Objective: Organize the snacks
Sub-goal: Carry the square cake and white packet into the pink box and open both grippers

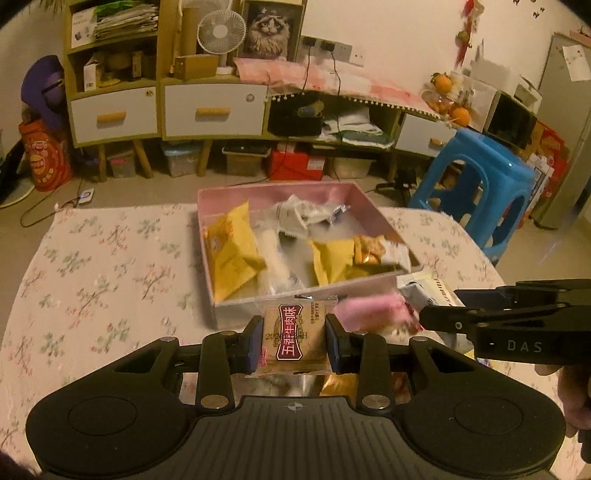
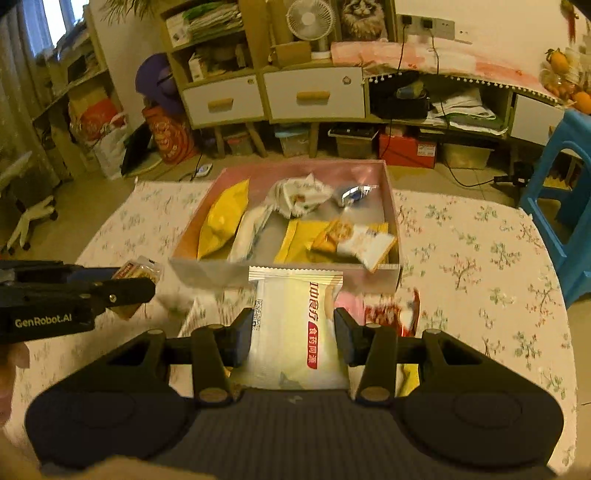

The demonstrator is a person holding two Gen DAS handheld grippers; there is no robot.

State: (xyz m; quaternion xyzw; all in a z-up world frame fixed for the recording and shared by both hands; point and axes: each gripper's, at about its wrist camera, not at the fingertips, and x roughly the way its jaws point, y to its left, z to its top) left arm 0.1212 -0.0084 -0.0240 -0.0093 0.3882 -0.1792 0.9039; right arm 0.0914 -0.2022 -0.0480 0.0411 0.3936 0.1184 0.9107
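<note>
A: My left jaws (image 1: 293, 341) clamp the brown beef packet (image 1: 293, 332), my right jaws (image 2: 293, 336) the white packet (image 2: 299, 332), both just before the pink box (image 2: 389, 218)

B: Risk?

A: Slick wrappers could slip, landing short on the counter (image 2: 480, 280)

a lived-in room of a home. a table (image 2: 480, 258) under a flowered cloth stands before low wooden cabinets (image 1: 162, 107) with white drawers, their shelves crammed with papers and boxes. on top sit a small fan (image 1: 221, 31), a framed cat picture (image 1: 269, 31) and a bunch of oranges (image 1: 448, 96). storage tubs (image 1: 181, 160) line the floor beneath, and a blue plastic stool (image 1: 480, 184) stands off the table's far right corner.
</note>
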